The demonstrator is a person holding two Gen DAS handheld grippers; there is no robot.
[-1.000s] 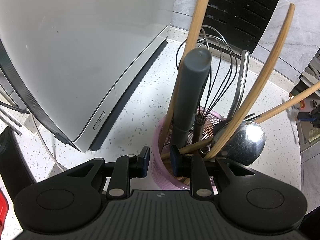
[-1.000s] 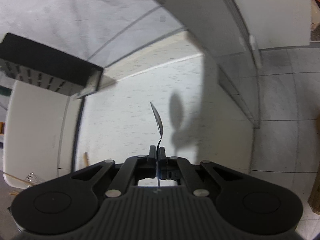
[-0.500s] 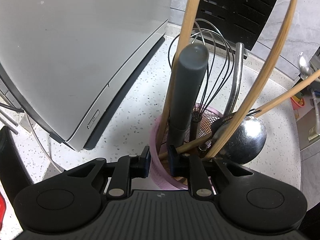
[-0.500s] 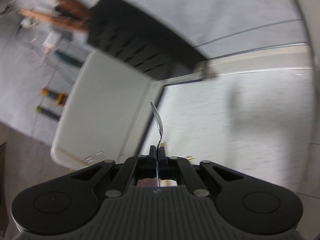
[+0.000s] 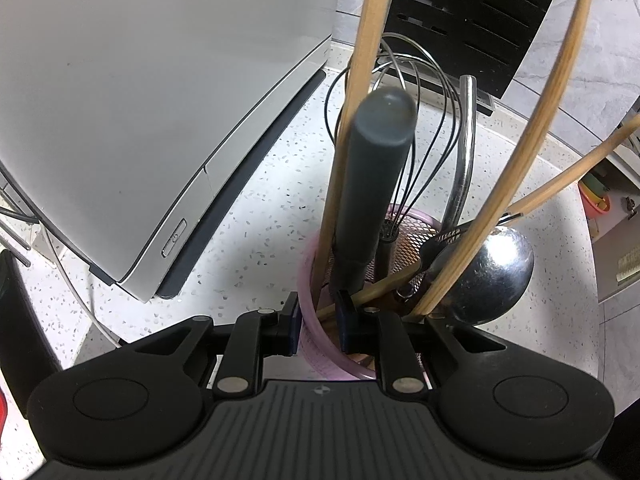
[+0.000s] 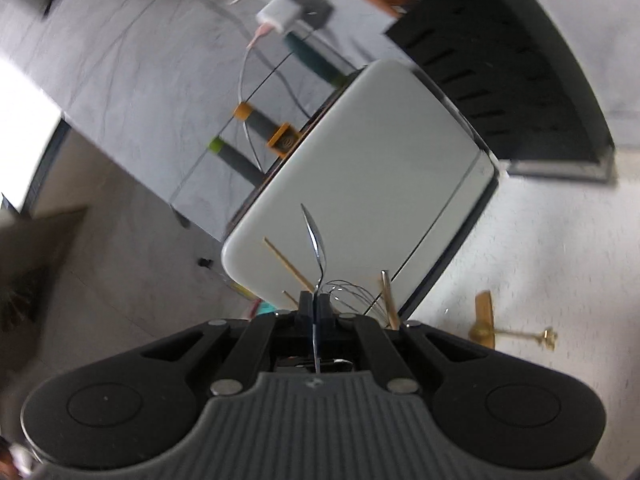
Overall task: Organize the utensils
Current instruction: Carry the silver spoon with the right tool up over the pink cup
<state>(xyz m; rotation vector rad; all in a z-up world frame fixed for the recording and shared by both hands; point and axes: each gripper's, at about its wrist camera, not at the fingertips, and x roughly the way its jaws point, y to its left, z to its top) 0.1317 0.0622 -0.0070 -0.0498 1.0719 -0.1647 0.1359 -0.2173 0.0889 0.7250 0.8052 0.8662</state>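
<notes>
On the speckled worktop (image 5: 256, 184), just in front of the big white appliance (image 5: 140, 100) w/ the back edge beyond, the pink holder (image 5: 310, 280) stands packed w/ whisk, ladle, wooden handles. The left gripper (image 5: 318, 320) has just been closing on its near rim, rim wall between the pads. The right gripper (image 6: 316, 306) is clenched on a spoon (image 6: 314, 240), bowl pointing fwd, in the air just above the holder's handles. Step in hand looks like spoon delivery; next: tip spoon down, thread a gap btwn handles, then release.

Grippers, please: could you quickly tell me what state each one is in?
Left gripper: closed on the pink utensil holder rim.
Right gripper: shut on a metal spoon.
</notes>
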